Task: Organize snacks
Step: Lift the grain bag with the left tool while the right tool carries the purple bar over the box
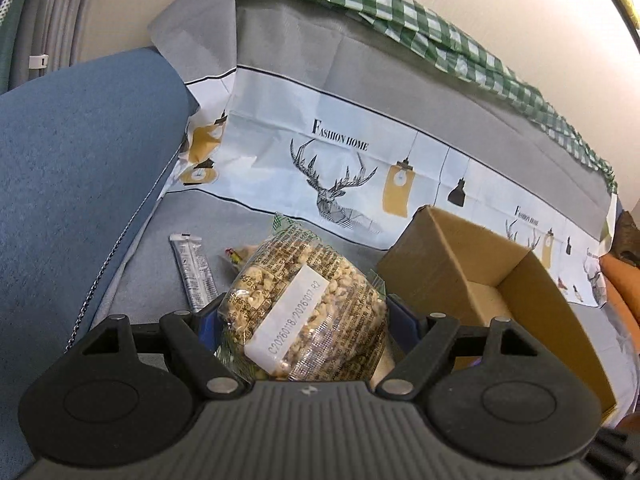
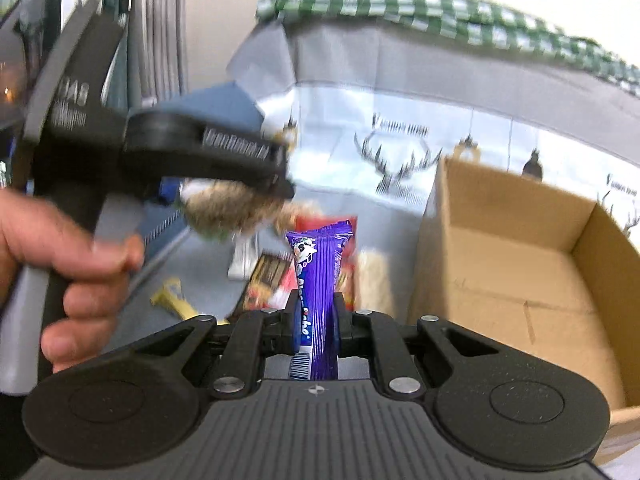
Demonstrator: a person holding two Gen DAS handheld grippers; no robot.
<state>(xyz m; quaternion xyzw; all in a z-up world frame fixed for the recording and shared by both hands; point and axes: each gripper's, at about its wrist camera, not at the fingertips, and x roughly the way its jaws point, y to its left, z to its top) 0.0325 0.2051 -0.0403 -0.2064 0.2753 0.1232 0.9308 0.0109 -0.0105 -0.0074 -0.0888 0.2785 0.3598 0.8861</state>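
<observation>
Item 1: left gripper (image 1: 306, 312), jaws set wide and clamped on a clear bag of puffed snacks (image 1: 308, 304), held at lower centre of left view, white date label up; wide spread prob. because the bag is bulky. Item 2: right gripper (image 2: 316, 320), jaws narrow, pinching a purple snack bar (image 2: 316, 280) upright at centre of right view; a thin pack needs a tight pinch. Item 3: cardboard box (image 2: 520, 288), open, looks empty, right side of both views; likely drop point for both snacks. Misc. on grey cloth: silver sachet (image 1: 194, 276) left of bag, yellow pack (image 2: 176, 300) and red packs (image 2: 280, 280) lower centre-left, blurred. In the way: near box wall to clear; person's hand (image 2: 68, 280) w/ left gripper crowds left of right view.
</observation>
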